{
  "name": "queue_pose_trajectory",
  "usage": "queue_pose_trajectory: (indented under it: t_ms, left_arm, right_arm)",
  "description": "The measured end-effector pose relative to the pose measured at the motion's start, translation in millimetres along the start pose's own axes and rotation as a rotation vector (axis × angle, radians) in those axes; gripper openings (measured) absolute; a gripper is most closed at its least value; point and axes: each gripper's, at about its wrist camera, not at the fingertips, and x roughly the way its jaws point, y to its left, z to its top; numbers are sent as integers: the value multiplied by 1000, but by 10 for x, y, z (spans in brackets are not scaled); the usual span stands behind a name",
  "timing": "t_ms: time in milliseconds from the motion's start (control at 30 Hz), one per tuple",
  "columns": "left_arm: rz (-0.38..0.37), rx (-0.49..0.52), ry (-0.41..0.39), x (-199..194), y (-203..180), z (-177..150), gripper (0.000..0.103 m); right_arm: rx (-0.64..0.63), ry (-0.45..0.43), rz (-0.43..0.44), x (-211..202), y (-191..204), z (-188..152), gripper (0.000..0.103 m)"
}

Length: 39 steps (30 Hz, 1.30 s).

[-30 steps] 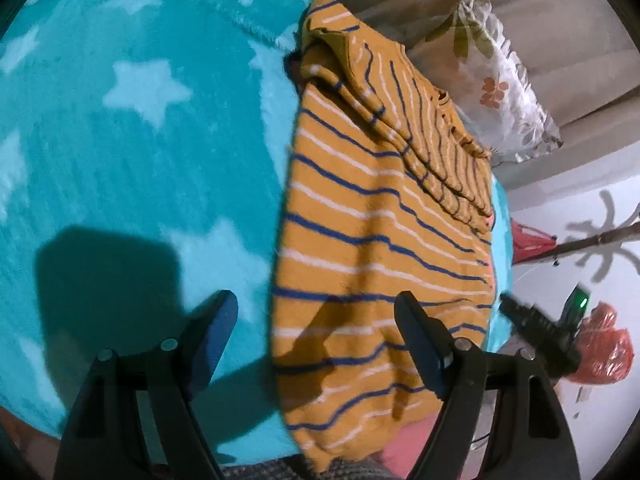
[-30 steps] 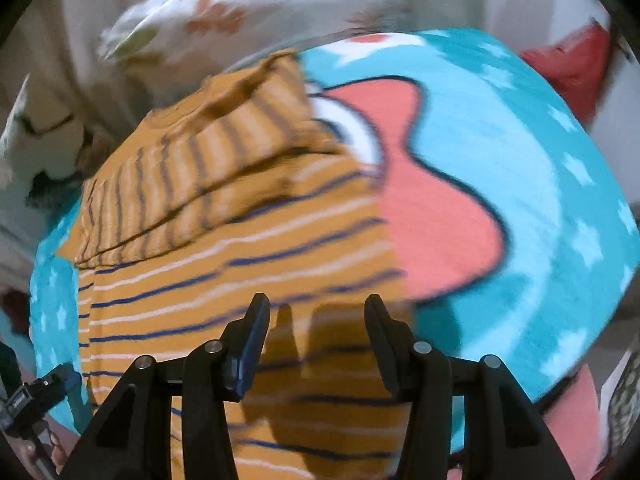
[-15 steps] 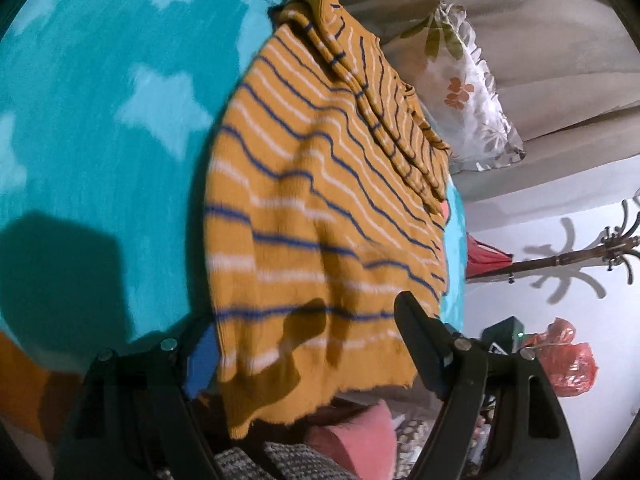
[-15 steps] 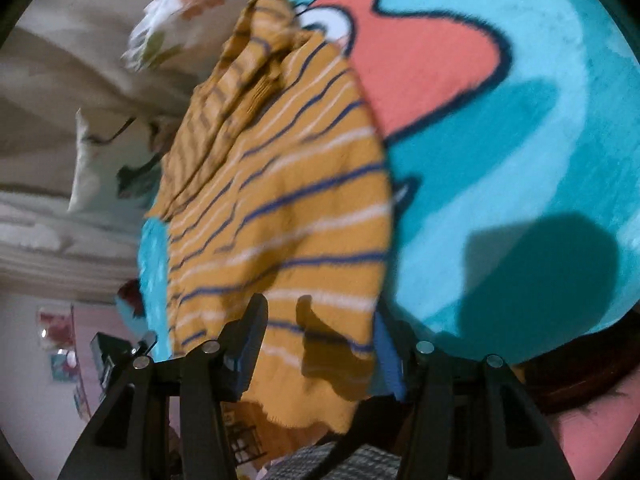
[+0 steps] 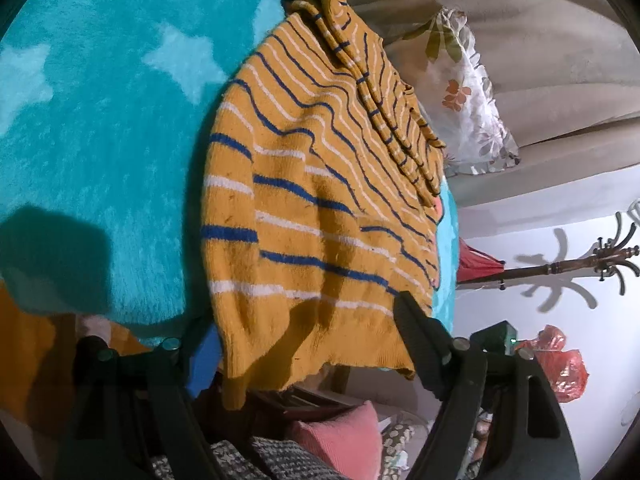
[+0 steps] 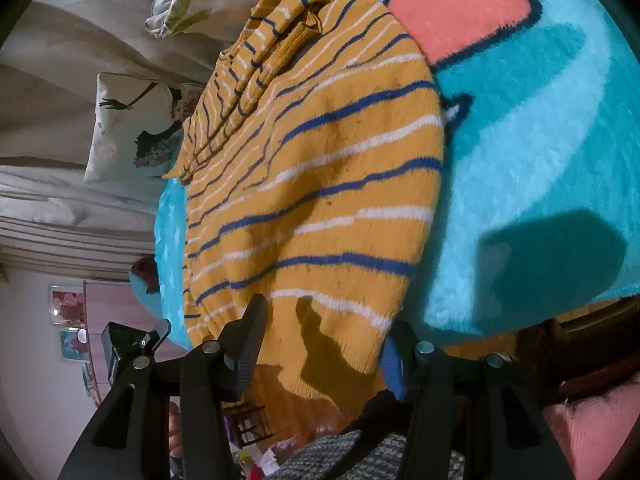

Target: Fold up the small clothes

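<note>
The turquoise blanket (image 5: 100,128) with pale stars and a coral shape covered the bed, and the striped sweater (image 5: 320,200) lay flat on it, its hem hanging a little over the near edge. It was a mustard knit with blue and white stripes, fuzzy, slightly rippled across the body, with the sleeves already gathered along the far shoulder end.

I had the left gripper (image 5: 308,344) at one hem corner, its jaws closing with the cloth between them, though I judged the pads were not yet pressing. The right gripper (image 6: 324,340) straddled the other hem corner, jaws apart, nothing pinched.

To do this fold well, I reckoned both grippers should bite the hem at matching depth, catching both layers of knit, then lift together and carry the hem evenly toward the collar. Uneven pulls would skew the stripes; a shallow bite might let this loose knit slip out.
</note>
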Motion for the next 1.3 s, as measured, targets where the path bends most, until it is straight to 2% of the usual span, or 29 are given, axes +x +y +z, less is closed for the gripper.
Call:
queue_pose_trajectory:
  t_ms: [33,67,133,167,200,233,267,300,333,500,700,800,900,1100,1200,1300]
  left_arm:
    - [19,8,10,22,-8,-4,57]
    - [31,9,15,41,-9,-7,52]
    - [53,7,25,65,7,-7,32]
    - [71,5,33,80,16,1,26]
    - [90,4,38,88,28,4,14]
    - [114,3,42,91,43,16,10]
    - [124,-1,44,86,54,30,10]
    - [130,-4,39,65,55,46,9]
    - [144,-2,30,30,51,58,8]
    - [135,15,-22,-255,-39,32,7]
    - [135,80,-54,-685,-245,-312,5]
    - [135,57,-41,-675,-164,-408,5]
    - [144,0,-28,-572,-44,-391,5]
    - [138,31,-49,-591,-159,-246,5]
    - [117,55,-69,-662,-246,-15,5]
    - [102,98,-92,-643,-439,388,5]
  right_arm:
    - [-3,0,-6,16,29,-8,55]
    - [-8,-2,-13,31,54,-31,54]
    - [-11,-2,-23,61,92,-53,54]
    - [-14,-5,-30,66,110,-64,53]
    - [-21,-3,-44,86,136,-73,51]
    - [-25,1,-64,99,143,-72,40]
    - [-24,6,-89,116,140,-63,19]
    - [-19,14,-105,127,122,-52,10]
    - [-6,18,-101,126,93,-35,7]
    - [-15,7,-82,-47,85,-90,6]
    - [-73,18,-16,-452,142,-454,5]
    - [-54,22,-2,-530,30,-592,5]
    - [-50,27,-23,-461,-39,-634,5]
    - [-106,15,-32,-450,177,-517,5]
    - [-142,10,-37,-455,355,-382,5]
    - [-168,-3,-30,-442,548,-158,5]
